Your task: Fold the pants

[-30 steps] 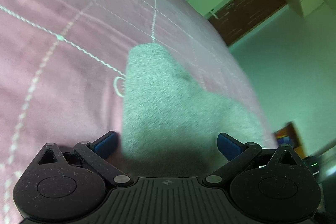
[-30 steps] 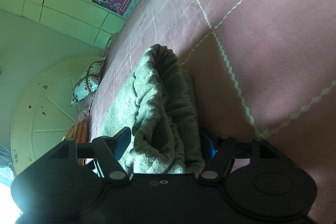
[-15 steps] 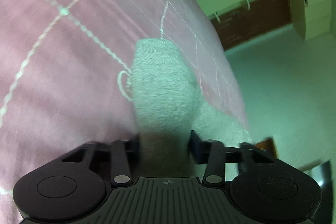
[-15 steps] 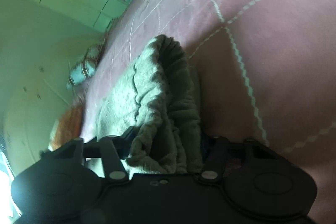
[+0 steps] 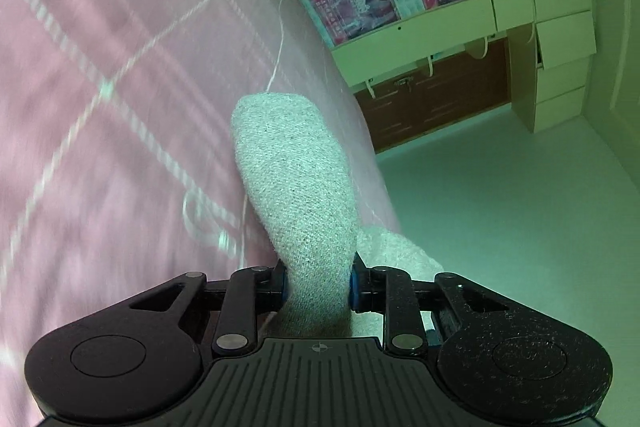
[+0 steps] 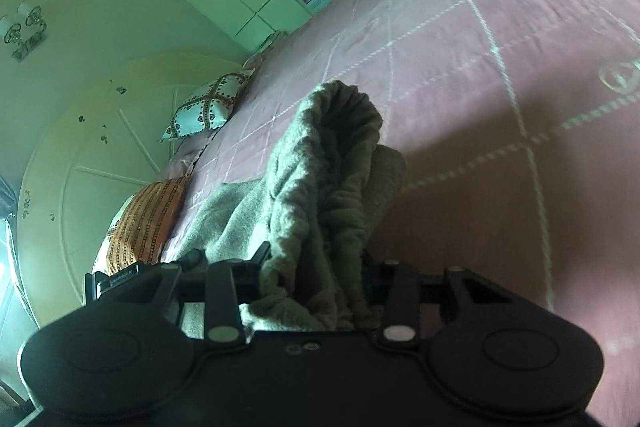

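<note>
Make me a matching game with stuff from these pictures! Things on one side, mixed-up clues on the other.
Things:
1. pants
2. bed cover
3. checked pillow
4. striped cushion

Clues:
A. orange, nearest the dark clamp at the right view's left edge
B. pink with white stitched lines
C. grey, pinched by the left tongs and the right tongs
D. pale with dark crossing bands, by the headboard

Pairs: 1-C, 2-B, 3-D, 4-A
</note>
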Demonstrator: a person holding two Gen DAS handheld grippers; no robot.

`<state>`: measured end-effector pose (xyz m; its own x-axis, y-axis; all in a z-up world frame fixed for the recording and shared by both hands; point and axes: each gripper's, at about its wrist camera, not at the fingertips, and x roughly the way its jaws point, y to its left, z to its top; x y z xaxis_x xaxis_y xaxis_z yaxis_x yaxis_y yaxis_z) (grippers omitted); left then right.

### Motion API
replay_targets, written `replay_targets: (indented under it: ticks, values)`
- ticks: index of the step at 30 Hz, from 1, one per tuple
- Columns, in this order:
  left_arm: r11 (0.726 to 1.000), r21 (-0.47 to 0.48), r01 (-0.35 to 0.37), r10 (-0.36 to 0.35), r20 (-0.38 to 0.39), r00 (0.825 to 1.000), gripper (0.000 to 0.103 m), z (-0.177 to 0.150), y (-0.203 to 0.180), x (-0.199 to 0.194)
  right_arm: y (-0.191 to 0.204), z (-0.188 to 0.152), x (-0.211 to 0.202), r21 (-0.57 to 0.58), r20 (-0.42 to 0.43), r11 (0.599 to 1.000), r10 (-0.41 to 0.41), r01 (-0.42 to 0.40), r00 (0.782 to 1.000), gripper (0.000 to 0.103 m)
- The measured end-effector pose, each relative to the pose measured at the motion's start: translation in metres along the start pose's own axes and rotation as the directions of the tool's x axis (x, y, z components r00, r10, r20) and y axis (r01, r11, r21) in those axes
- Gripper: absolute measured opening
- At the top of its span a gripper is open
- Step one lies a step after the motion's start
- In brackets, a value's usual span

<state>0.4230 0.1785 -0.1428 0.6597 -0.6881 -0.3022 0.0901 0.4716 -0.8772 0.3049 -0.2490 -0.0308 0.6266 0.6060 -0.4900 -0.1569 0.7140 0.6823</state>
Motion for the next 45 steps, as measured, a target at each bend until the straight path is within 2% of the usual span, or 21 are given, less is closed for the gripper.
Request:
replay_targets:
  ticks: [9, 12, 15, 17, 18, 19, 20, 21, 22, 24, 25, 26, 28, 30, 32, 35, 37, 39, 40, 43, 45]
  values:
    - [0.997, 0.072, -0.025, 0.020, 0.080, 0.997, 0.027, 0.115, -0.010, 0.019, 0.026, 0.086, 0.074, -0.067, 0.004, 0.997, 0.040, -0.040, 0.999, 0.031]
    - [0.996, 0.080, -0.044, 0.034, 0.117, 0.993, 0.027, 0.145, 0.000, 0.019, 0.040, 0.115, 0.104, -0.114, 0.001, 0.992, 0.055, -0.055, 0.998, 0.031]
    - [0.995, 0.070, -0.075, 0.066, 0.130, 0.989, 0.027, 0.171, 0.019, 0.029, 0.039, 0.134, 0.139, -0.104, -0.015, 0.993, 0.055, -0.056, 0.998, 0.031]
    - [0.991, 0.047, -0.122, 0.116, 0.118, 0.986, 0.030, 0.178, 0.043, 0.042, 0.028, 0.133, 0.162, -0.095, -0.025, 0.995, 0.017, -0.020, 1.000, 0.036]
    - [0.983, 0.030, -0.181, 0.178, 0.098, 0.979, 0.035, 0.176, 0.058, 0.051, 0.017, 0.130, 0.176, -0.089, -0.035, 0.996, -0.029, 0.026, 0.999, 0.039]
    - [0.964, 0.004, -0.267, 0.265, 0.078, 0.961, 0.046, 0.173, 0.071, 0.055, 0.003, 0.124, 0.193, -0.061, -0.063, 0.991, -0.121, 0.117, 0.991, 0.057]
    - [0.967, 0.011, -0.254, 0.252, 0.092, 0.963, 0.046, 0.168, 0.080, 0.053, -0.013, 0.115, 0.207, -0.038, -0.115, 0.972, -0.235, 0.232, 0.965, 0.065]
    - [0.974, 0.026, -0.224, 0.220, 0.113, 0.969, 0.046, 0.166, 0.082, 0.049, -0.023, 0.108, 0.203, -0.014, -0.076, 0.981, -0.196, 0.196, 0.978, 0.065]
    - [0.974, 0.028, -0.227, 0.222, 0.122, 0.967, 0.047, 0.165, 0.081, 0.044, -0.028, 0.103, 0.195, 0.017, -0.040, 0.987, -0.160, 0.161, 0.986, 0.066]
    - [0.963, 0.055, -0.263, 0.254, 0.140, 0.957, 0.054, 0.166, 0.071, 0.033, -0.026, 0.096, 0.182, 0.009, -0.014, 0.985, -0.170, 0.170, 0.985, 0.065]
    - [0.947, 0.088, -0.310, 0.291, 0.176, 0.940, 0.063, 0.170, 0.060, 0.027, -0.021, 0.094, 0.175, -0.026, 0.011, 0.983, -0.184, 0.184, 0.983, 0.064]
    - [0.925, 0.138, -0.353, 0.320, 0.217, 0.922, 0.069, 0.172, 0.046, 0.021, -0.012, 0.094, 0.166, -0.067, 0.050, 0.975, -0.210, 0.213, 0.976, 0.054]
    - [0.900, 0.206, -0.384, 0.322, 0.279, 0.905, 0.071, 0.181, 0.021, 0.015, 0.011, 0.102, 0.155, -0.162, 0.144, 0.956, -0.221, 0.244, 0.964, 0.038]
    - [0.929, 0.200, -0.311, 0.248, 0.285, 0.926, 0.071, 0.195, 0.006, 0.018, 0.038, 0.110, 0.154, -0.252, 0.193, 0.940, -0.184, 0.230, 0.964, 0.034]
    - [0.955, 0.186, -0.229, 0.176, 0.268, 0.947, 0.071, 0.207, -0.003, 0.031, 0.056, 0.119, 0.168, -0.285, 0.176, 0.938, -0.149, 0.195, 0.973, 0.022]
    - [0.948, 0.208, -0.239, 0.189, 0.237, 0.953, 0.071, 0.213, -0.003, 0.062, 0.069, 0.137, 0.204, -0.321, 0.132, 0.930, -0.143, 0.179, 0.981, 0.012]
    - [0.923, 0.207, -0.324, 0.274, 0.237, 0.932, 0.071, 0.214, 0.009, 0.080, 0.070, 0.138, 0.225, -0.341, 0.109, 0.915, -0.189, 0.215, 0.976, 0.011]
    - [0.885, 0.196, -0.422, 0.369, 0.255, 0.894, 0.070, 0.210, 0.025, 0.089, 0.054, 0.138, 0.242, -0.332, 0.080, 0.888, -0.311, 0.320, 0.947, 0.006]
    - [0.892, 0.186, -0.412, 0.360, 0.257, 0.897, 0.067, 0.211, 0.033, 0.087, 0.043, 0.138, 0.248, -0.314, 0.066, 0.886, -0.337, 0.340, 0.939, 0.000]
    - [0.905, 0.171, -0.389, 0.337, 0.268, 0.902, 0.064, 0.202, 0.037, 0.073, 0.032, 0.138, 0.240, -0.286, 0.071, 0.908, -0.298, 0.305, 0.952, 0.000]
    - [0.891, 0.176, -0.418, 0.358, 0.293, 0.887, 0.065, 0.196, 0.024, 0.060, 0.038, 0.138, 0.232, -0.288, 0.084, 0.909, -0.288, 0.300, 0.954, 0.000]
